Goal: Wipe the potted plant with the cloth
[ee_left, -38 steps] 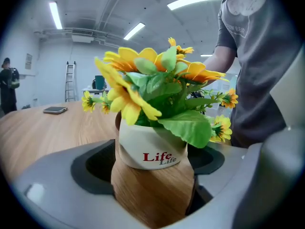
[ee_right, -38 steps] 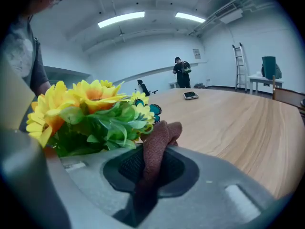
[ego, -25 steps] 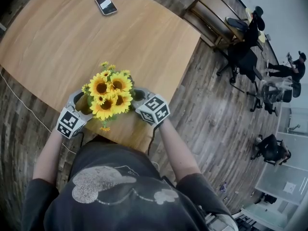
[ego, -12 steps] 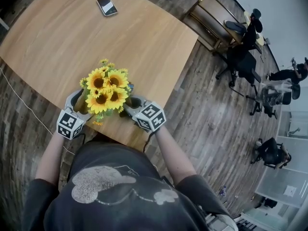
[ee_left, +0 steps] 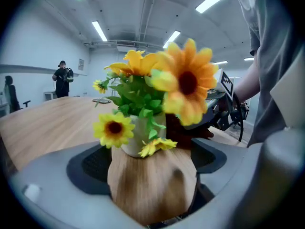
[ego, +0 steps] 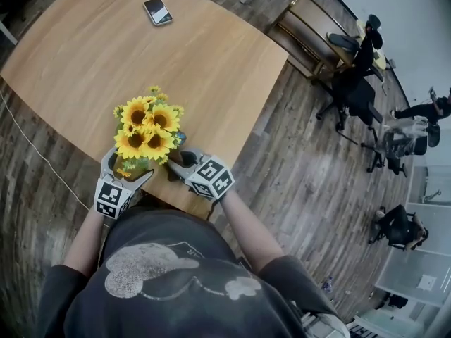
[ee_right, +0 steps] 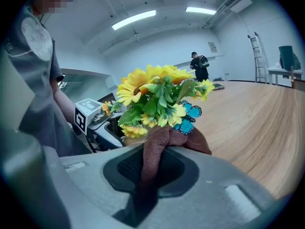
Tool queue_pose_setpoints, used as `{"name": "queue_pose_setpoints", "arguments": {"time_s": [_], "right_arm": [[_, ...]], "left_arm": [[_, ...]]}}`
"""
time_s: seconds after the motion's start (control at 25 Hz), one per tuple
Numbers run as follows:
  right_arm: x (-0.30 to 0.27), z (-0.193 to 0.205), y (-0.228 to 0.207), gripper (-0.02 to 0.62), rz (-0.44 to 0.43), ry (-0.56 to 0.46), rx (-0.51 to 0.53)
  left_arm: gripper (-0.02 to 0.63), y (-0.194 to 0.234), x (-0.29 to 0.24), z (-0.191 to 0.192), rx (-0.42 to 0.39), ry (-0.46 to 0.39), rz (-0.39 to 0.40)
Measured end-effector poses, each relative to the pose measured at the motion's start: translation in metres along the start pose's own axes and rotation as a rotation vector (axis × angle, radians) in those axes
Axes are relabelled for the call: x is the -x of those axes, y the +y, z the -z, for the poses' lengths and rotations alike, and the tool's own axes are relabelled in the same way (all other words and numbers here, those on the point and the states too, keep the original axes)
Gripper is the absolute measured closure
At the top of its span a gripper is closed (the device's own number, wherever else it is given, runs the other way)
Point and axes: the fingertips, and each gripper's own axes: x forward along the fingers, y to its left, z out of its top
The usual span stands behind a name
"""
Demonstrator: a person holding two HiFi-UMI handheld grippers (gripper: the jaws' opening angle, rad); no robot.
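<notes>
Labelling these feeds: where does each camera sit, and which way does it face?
Head view: on the person's head, looking steeply down at the table, flowers, left gripper, right gripper, arms and shirt.
Left gripper view: on the left gripper, facing the pot between its opening jaws; shirt at right.
Right gripper view: on the right gripper, facing the flowers past the cloth its jaws clamp; shirt at left.
Both gripper views share the flowers.

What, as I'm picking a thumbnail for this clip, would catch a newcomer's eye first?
The bright yellow sunflowers in their pot at the near edge of the table stand out first. The left claw, jaws opening, has the pot between them, and the right claw pinches a brown cloth beside it. A phone lies at the far end.
</notes>
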Motion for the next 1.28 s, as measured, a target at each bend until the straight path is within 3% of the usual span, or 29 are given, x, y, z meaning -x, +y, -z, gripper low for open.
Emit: {"name": "queue_pose_setpoints", "arguments": {"time_s": [0.32, 0.44, 0.56, 0.68, 0.8, 1.0, 1.28], "right_arm": [[-0.009, 0.0, 0.02, 0.546, -0.053, 0.02, 0.046], [0.007, 0.001, 0.006, 0.546, 0.009, -0.035, -0.022], [0.028, 0.001, -0.021, 0.546, 0.117, -0.099, -0.117], [0.041, 0.002, -0.05, 0.546, 0.225, -0.114, -0.15], [0.041, -0.004, -0.072, 0.546, 0.273, -0.111, -0.151], [0.022, -0.032, -0.099, 0.545, 0.296, -0.101, -0.124], [-0.007, -0.057, -0.116, 0.545, 0.268, -0.096, -0.099]], "left_arm": [[0.049, 0.008, -0.005, -0.005, 0.037, -0.029, -0.088], [0.049, 0.013, -0.015, -0.003, 0.039, -0.02, -0.132], [0.052, 0.024, -0.021, -0.011, 0.098, -0.033, -0.187], [0.084, 0.032, -0.026, -0.02, 0.099, -0.039, -0.227], [0.145, 0.03, -0.032, -0.022, 0.074, -0.018, -0.218], [0.15, 0.031, -0.033, -0.024, 0.065, -0.027, -0.185], [0.153, 0.02, -0.028, -0.017, -0.03, -0.028, -0.02]]}}
